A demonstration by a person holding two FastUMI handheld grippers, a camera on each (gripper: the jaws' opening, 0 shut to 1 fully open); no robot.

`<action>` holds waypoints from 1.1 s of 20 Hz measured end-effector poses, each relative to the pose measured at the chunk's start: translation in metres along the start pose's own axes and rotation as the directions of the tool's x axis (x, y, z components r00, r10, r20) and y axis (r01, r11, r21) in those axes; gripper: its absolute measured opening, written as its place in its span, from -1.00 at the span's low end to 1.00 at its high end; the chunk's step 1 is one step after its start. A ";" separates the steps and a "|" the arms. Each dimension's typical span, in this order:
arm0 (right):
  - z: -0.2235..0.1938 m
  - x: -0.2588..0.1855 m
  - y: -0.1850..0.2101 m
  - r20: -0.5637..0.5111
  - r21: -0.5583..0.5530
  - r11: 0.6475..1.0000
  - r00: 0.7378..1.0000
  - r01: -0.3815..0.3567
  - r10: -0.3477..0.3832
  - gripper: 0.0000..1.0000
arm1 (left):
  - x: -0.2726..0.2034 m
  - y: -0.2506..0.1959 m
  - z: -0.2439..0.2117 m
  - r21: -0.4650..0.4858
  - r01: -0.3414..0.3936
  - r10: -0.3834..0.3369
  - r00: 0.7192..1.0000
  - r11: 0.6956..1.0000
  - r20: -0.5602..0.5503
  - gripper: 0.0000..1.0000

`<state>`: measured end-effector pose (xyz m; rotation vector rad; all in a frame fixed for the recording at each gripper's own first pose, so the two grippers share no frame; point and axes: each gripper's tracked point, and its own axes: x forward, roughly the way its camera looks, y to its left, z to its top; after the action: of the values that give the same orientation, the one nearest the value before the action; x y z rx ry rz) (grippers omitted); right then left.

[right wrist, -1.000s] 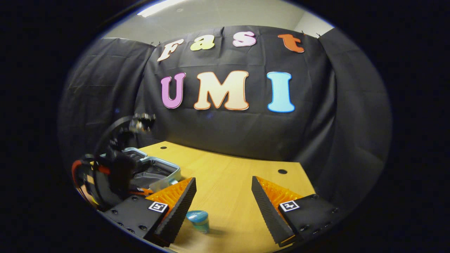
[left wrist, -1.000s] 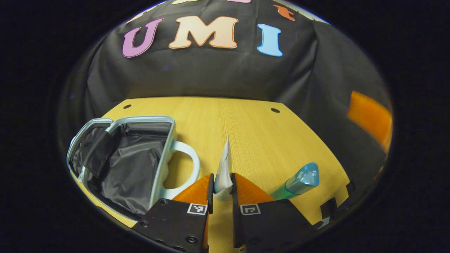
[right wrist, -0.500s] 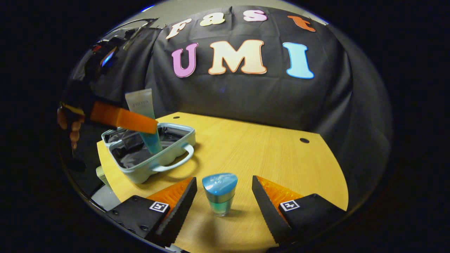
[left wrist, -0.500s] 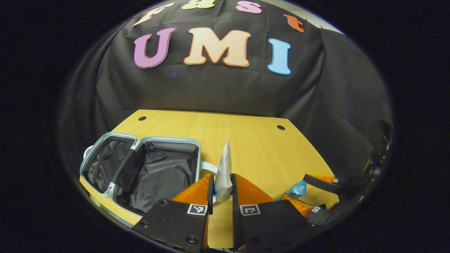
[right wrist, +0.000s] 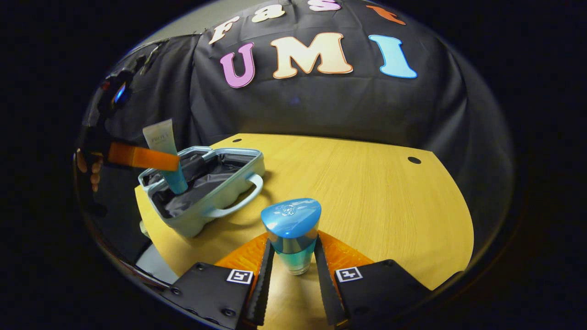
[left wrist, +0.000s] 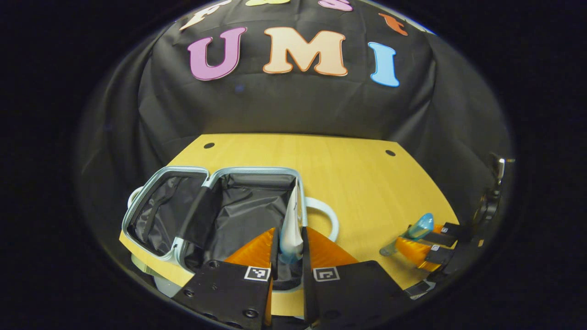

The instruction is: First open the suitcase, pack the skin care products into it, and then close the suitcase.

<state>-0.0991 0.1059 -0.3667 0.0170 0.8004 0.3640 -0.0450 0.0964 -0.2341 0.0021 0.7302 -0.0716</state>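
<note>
A light blue suitcase lies open on the wooden table, showing its black lining; it also sits at the left in the right gripper view. My left gripper is shut on a pale tube, cap end down, held over the suitcase's right half. From the right gripper view the same tube stands upright in the left gripper above the case. My right gripper is shut on a bottle with a blue cap standing on the table. That bottle shows at the right in the left gripper view.
The suitcase sits near the table's left front corner, its handle pointing toward the bottle. Two dark holes mark the tabletop's far side. A person's hand holds the left gripper at the far left.
My left gripper carried the tube leftward until it hangs over the open suitcase. My right gripper came down around the blue-capped bottle and shut on it.
</note>
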 end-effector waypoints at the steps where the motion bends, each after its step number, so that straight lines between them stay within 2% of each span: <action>1: 0.009 -0.001 0.008 0.002 0.012 1.000 1.000 -0.012 0.012 0.01 | 0.003 0.011 -0.005 0.005 -0.012 0.012 0.999 1.000 -0.034 -0.61; 5: 0.051 0.001 0.046 0.009 0.098 0.991 0.996 -0.088 0.087 -0.02 | 0.023 0.044 -0.029 0.035 -0.025 0.030 0.988 0.999 -0.152 -0.61; 6: 0.060 0.001 0.055 0.011 0.115 0.988 0.994 -0.105 0.104 0.01 | 0.029 0.047 -0.036 0.034 -0.020 0.025 0.983 0.999 -0.181 -0.67; 7: 0.066 0.001 0.065 0.013 0.126 0.985 0.993 -0.121 0.121 0.00 | 0.034 0.051 -0.045 0.030 -0.014 0.020 0.978 0.999 -0.209 -0.61; 11: 0.083 -0.002 0.101 0.006 0.136 0.974 0.983 -0.183 0.184 -0.03 | 0.056 0.060 -0.066 0.008 0.005 -0.003 0.961 1.000 -0.276 -0.60; 13: 0.085 0.000 0.119 -0.009 0.126 0.967 0.975 -0.220 0.222 -0.03 | 0.068 0.060 -0.055 -0.005 0.016 -0.017 0.971 1.000 -0.239 -0.60; 14: 0.086 0.002 0.127 -0.019 0.120 0.966 0.972 -0.230 0.234 0.00 | 0.070 0.062 -0.056 -0.014 0.024 -0.027 0.967 1.000 -0.252 -0.60; 15: 0.085 0.005 0.135 -0.032 0.116 0.964 0.969 -0.238 0.244 -0.05 | 0.076 0.063 -0.053 -0.018 0.028 -0.032 0.970 0.999 -0.241 -0.61; 17: 0.086 0.013 0.150 -0.052 0.114 0.962 0.965 -0.249 0.256 0.00 | 0.088 0.066 -0.052 -0.027 0.043 -0.049 0.970 0.999 -0.238 -0.50; 18: 0.087 0.018 0.156 -0.058 0.116 0.960 0.963 -0.254 0.261 -0.05 | 0.091 0.066 -0.052 -0.033 0.056 -0.062 0.969 0.998 -0.240 -0.53; 19: 0.086 0.023 0.163 -0.065 0.116 0.959 0.962 -0.258 0.267 -0.05 | 0.095 0.065 -0.052 -0.042 0.071 -0.079 0.969 0.997 -0.235 -0.44; 20: 0.086 0.028 0.169 -0.076 0.115 0.959 0.960 -0.260 0.270 0.00 | 0.094 0.063 -0.047 -0.052 0.093 -0.103 0.970 0.994 -0.222 -0.26; 21: 0.085 0.034 0.174 -0.087 0.111 0.959 0.959 -0.259 0.269 -0.05 | 0.093 0.064 -0.038 -0.051 0.107 -0.115 0.975 0.993 -0.192 0.02; 22: 0.084 0.040 0.178 -0.098 0.109 0.960 0.958 -0.259 0.269 0.00 | 0.091 0.067 -0.030 -0.044 0.115 -0.120 0.980 0.992 -0.160 0.31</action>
<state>-0.0704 0.2961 -0.3093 0.1965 0.9286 0.5836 0.0073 0.1579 -0.3185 -0.0690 0.8948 -0.1733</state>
